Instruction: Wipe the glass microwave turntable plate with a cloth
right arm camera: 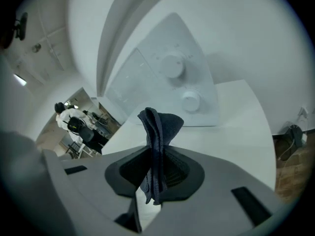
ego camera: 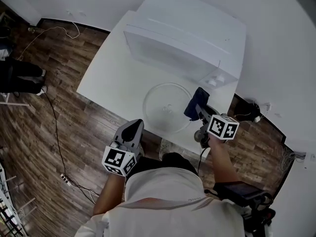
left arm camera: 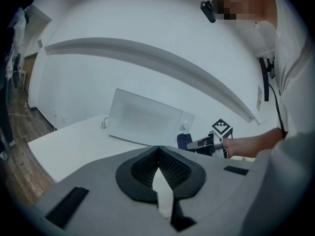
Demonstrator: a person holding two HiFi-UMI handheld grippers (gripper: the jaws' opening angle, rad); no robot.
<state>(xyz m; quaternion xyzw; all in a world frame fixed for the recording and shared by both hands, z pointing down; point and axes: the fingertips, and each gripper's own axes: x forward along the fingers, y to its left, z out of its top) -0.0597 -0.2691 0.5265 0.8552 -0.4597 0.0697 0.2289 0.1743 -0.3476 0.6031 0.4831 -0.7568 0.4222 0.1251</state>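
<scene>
On the white table [ego camera: 111, 85], in front of the microwave [ego camera: 187, 38], your glass turntable plate [ego camera: 165, 107] lies flat, w/ its far rim close to the microwave door. Your right gripper [ego camera: 199, 108] sits at the plate's right rim, jaws clamped on a dark blue cloth [ego camera: 196, 101]. In the right gripper view the cloth is pinched btwn the pads, w/ a folded bunch sticking up past the tips & a shorter end hanging back toward the camera. Those jaws are nearly together, only the cloth's thickness btwn them. From the head view the cloth overlaps the plate's edge, but you can't tell whether it's touching the glass. The microwave's two round knobs [right arm camera: 172, 65] show straight ahead of that gripper, one above the other.

Your left gripper [ego camera: 132, 127] is at the table's near edge, just off the plate's near-left rim & apart from it. Its jaws are closed tip to tip w/ nothing btwn them. The left gripper view shows the pads meeting at the front, w/ table & microwave beyond. Wood floor [ego camera: 44, 132] runs to your left, w/ a thin cable [ego camera: 55, 127] trailing across it
</scene>
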